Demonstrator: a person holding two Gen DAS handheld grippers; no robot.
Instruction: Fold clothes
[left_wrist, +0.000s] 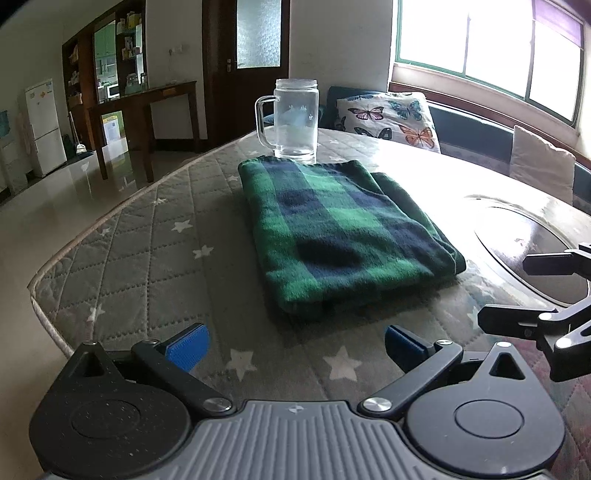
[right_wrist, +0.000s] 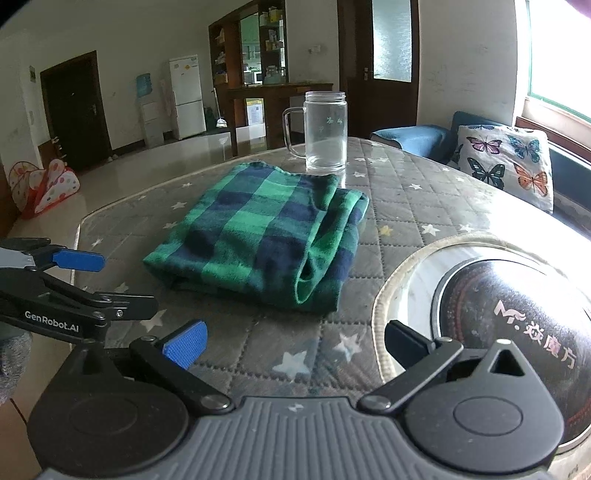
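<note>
A green and navy plaid cloth (left_wrist: 340, 229) (right_wrist: 266, 236) lies folded into a thick rectangle on the quilted star-patterned table cover (left_wrist: 147, 236) (right_wrist: 417, 206). My left gripper (left_wrist: 295, 345) hovers just in front of the cloth's near edge, open, with nothing between its blue pads. It also shows at the left edge of the right wrist view as the left gripper (right_wrist: 107, 280), open. My right gripper (right_wrist: 295, 345) sits back from the cloth's near right corner, open and empty. In the left wrist view the right gripper (left_wrist: 517, 291) shows at the right edge.
A clear glass mug (left_wrist: 291, 122) (right_wrist: 321, 133) stands right behind the cloth's far edge. A round dark induction cooktop (left_wrist: 532, 243) (right_wrist: 509, 325) is set into the table at the right. A butterfly cushion (left_wrist: 391, 114) (right_wrist: 506, 162) rests on a bench beyond the table.
</note>
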